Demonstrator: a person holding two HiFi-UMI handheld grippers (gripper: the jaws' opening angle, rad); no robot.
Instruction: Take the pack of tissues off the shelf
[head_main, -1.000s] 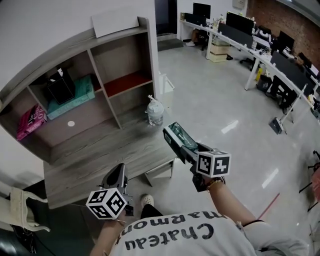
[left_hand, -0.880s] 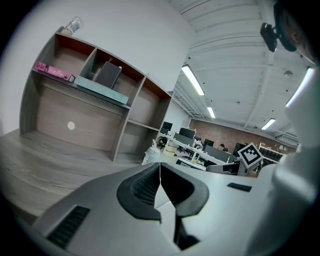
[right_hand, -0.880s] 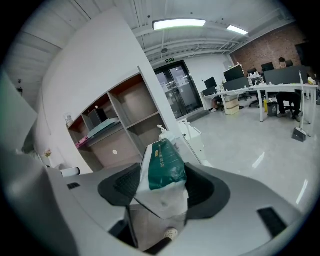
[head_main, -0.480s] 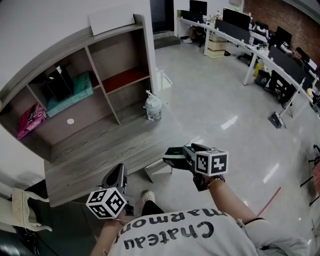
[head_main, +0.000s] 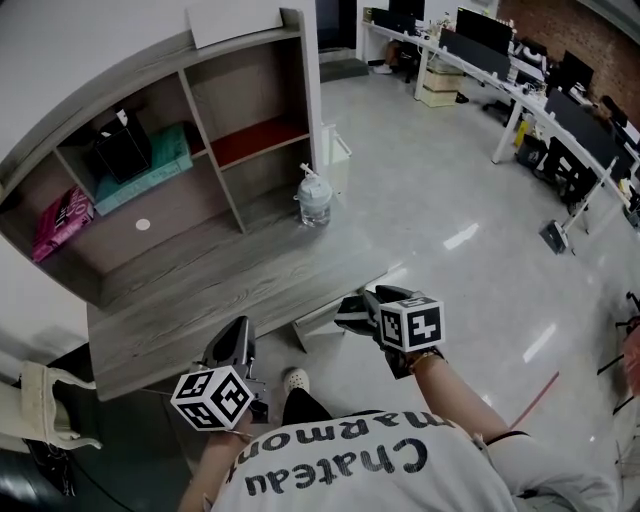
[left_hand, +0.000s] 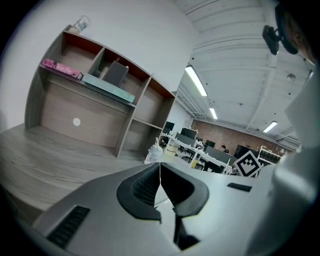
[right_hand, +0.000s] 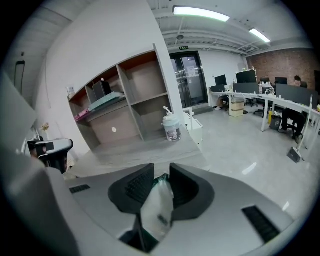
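Pack of tissues, in clear wrapping with a green end, stands between the two jaws of the right gripper. These jaws are closing, and both dark pads already lie against the pack with only a narrow gap between them. In the head view this gripper is held low, just in front of the front edge of the grey wooden desk and well apart from the shelf unit at the back of it. The left gripper has its jaws fully together with nothing between them, and it is near the front edge of the desk too. On the desk, beside the right end of the shelf unit, a clear plastic bottle with a white cap stands upright. On the middle shelf are a pink pack, a black bag and a flat teal pack.
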